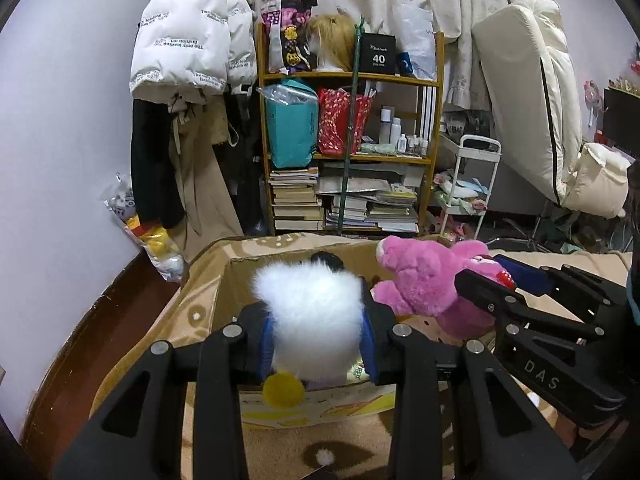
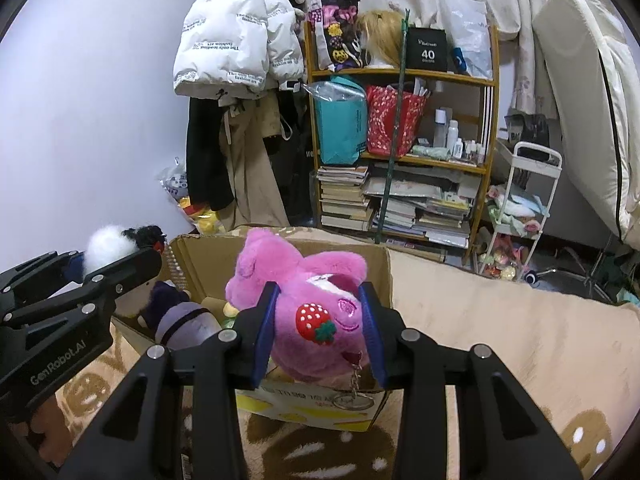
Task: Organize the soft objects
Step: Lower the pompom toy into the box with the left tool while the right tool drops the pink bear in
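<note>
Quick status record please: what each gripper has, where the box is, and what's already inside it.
left gripper: shut on white fluffy toy, over the box
right gripper: shut on pink plush with strawberry patch, over the box
cardboard box: open, on the patterned blanket
inside box: a purple toy; the rest is hard to make out

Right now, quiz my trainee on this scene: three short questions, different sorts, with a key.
1. True or false: the left claw is shut on the white fluffy toy.
2. The pink plush toy bears a: A) banana B) strawberry C) star?
3. Fill in: both toys hang over the open cardboard ____.

Key: 1 true; 2 B; 3 box. The right claw grips the pink one.
</note>
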